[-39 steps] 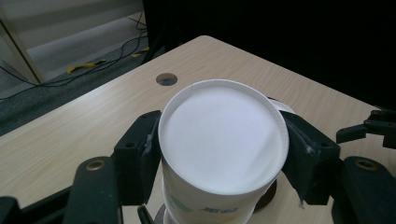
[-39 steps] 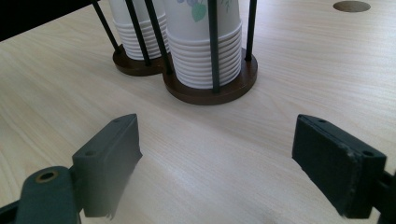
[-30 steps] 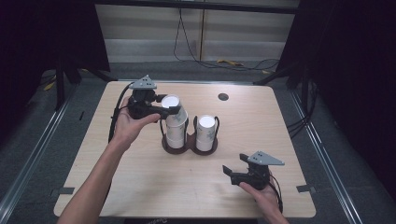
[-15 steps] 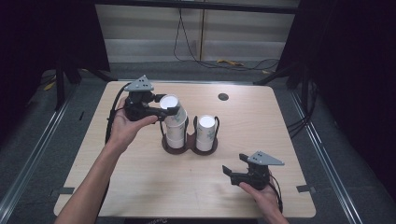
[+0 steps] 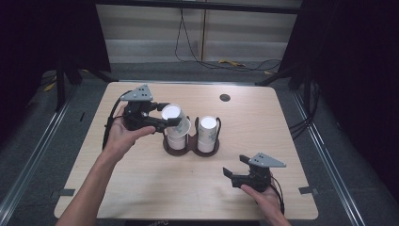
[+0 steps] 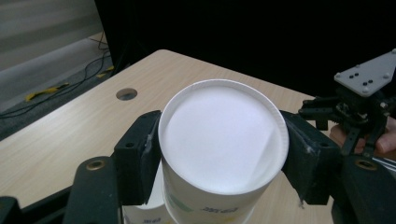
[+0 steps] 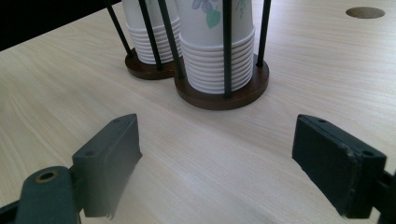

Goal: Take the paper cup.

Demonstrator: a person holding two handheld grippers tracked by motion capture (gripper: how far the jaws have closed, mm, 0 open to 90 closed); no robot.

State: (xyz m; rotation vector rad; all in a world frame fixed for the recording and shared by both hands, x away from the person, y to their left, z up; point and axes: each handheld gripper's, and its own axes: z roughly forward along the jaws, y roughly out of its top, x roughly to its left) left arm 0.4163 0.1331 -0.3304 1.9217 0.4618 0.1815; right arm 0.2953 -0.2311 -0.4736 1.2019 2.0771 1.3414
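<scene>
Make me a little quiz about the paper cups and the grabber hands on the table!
1. True or false: the left gripper is shut on the top cup of a stack.
2. How many cup stacks stand in the wooden holder?
3. The right gripper is: A) open with nothing between its jaws, B) holding a cup, C) holding a spoon.

Key: 1 true; 2 two; 3 A.

We've got a matt white paper cup (image 6: 223, 154) between the matt black, probably rubbery pads (image 6: 142, 158); ahead of the other jaws, pale smooth wood-grain table (image 7: 196, 154).
</scene>
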